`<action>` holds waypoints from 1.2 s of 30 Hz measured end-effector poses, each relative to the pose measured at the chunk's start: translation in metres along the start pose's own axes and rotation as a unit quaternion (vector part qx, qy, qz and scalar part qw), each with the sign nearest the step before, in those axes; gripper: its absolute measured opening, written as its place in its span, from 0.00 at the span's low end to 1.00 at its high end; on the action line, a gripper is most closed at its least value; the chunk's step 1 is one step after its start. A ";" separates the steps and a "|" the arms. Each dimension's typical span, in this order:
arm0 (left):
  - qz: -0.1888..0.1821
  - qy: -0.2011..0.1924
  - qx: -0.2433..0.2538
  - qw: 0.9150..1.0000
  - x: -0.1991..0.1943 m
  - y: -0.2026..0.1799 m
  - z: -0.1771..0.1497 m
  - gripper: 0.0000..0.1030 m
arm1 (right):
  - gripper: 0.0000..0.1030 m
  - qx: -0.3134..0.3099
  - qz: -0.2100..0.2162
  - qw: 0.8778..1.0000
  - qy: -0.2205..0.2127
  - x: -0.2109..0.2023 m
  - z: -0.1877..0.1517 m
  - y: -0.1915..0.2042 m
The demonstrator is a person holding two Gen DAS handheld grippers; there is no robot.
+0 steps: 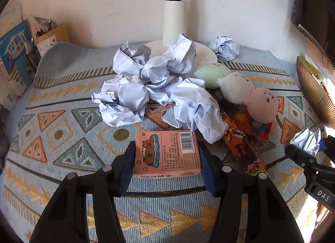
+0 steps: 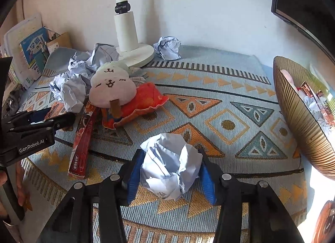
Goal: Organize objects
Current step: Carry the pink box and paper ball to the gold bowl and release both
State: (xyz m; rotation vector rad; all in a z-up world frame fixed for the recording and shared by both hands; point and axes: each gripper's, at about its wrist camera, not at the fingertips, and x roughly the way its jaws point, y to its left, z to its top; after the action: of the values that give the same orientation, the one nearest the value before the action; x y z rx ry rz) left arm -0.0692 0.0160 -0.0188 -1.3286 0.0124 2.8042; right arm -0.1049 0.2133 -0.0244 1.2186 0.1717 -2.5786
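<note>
Both grippers hold items above the patterned cloth.

The left gripper (image 1: 166,155) is clamped on a pink card box (image 1: 165,153) in front of a heap of crumpled paper (image 1: 150,84) and a three-ball plush skewer (image 1: 236,88). The right gripper (image 2: 170,169) pinches a crumpled paper ball (image 2: 169,163) between its blue pads (image 2: 134,178), near the ribbed gold bowl (image 2: 297,117) at right.

My right gripper (image 2: 170,169) grips a crumpled paper ball (image 2: 169,165) between its blue pads (image 2: 134,178) above the patterned cloth (image 2: 230,100). Far left, a plush toy (image 2: 111,88) lies on an orange packet (image 2: 144,100) beside more crumpled paper (image 2: 71,90). A ribbed gold basket (image 2: 297,115) stands at right. My left gripper (image 2: 52,119) enters from the left.
</note>
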 end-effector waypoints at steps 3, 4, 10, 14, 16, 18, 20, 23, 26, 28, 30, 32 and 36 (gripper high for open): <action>0.003 -0.002 -0.017 1.000 -0.005 0.008 -0.004 0.52 | 0.48 0.010 0.001 1.000 -0.002 0.000 0.000 -0.005; 0.002 -0.003 -0.021 1.000 -0.007 0.011 -0.005 0.52 | 0.48 0.016 0.000 1.000 -0.002 0.000 0.000 -0.006; 0.009 -0.031 -0.032 0.999 -0.021 0.015 -0.009 0.52 | 0.48 0.066 0.015 0.998 -0.018 -0.006 -0.003 -0.026; 0.029 -0.071 -0.020 0.997 -0.037 0.010 -0.012 0.52 | 0.48 0.076 0.030 0.996 -0.045 -0.017 -0.005 -0.030; 0.035 -0.092 -0.016 0.995 -0.046 0.008 -0.013 0.52 | 0.48 0.075 0.031 0.995 -0.056 -0.022 -0.005 -0.029; 0.033 -0.108 -0.010 0.993 -0.051 0.005 -0.013 0.52 | 0.48 0.073 0.038 0.994 -0.068 -0.027 -0.006 -0.029; 0.037 -0.118 0.000 0.992 -0.055 0.001 -0.013 0.52 | 0.48 0.075 0.043 0.993 -0.076 -0.030 -0.006 -0.030; 0.052 -0.132 0.034 0.989 -0.067 -0.013 -0.008 0.52 | 0.48 0.099 0.018 0.992 -0.077 -0.032 -0.007 -0.036; 0.032 -0.153 0.049 0.986 -0.089 -0.030 0.000 0.52 | 0.48 0.129 0.073 0.985 -0.083 -0.040 -0.006 -0.047; 0.001 -0.161 0.046 0.986 -0.101 -0.040 0.011 0.52 | 0.48 0.134 0.066 0.984 -0.098 -0.054 0.000 -0.053; -0.009 -0.174 0.045 0.984 -0.113 -0.054 0.021 0.52 | 0.48 0.132 0.057 0.983 -0.116 -0.070 0.008 -0.060; -0.022 -0.187 0.044 0.981 -0.121 -0.067 0.031 0.53 | 0.48 0.134 0.051 0.981 -0.130 -0.085 0.018 -0.071; -0.050 -0.193 0.054 0.978 -0.128 -0.095 0.051 0.53 | 0.48 0.135 0.027 0.979 -0.153 -0.111 0.038 -0.097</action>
State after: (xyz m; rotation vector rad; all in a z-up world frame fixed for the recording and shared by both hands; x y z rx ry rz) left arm -0.0239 0.1077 0.1128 -0.7248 0.0802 2.8741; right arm -0.0953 0.3201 0.0842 0.8706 -0.2804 -2.7642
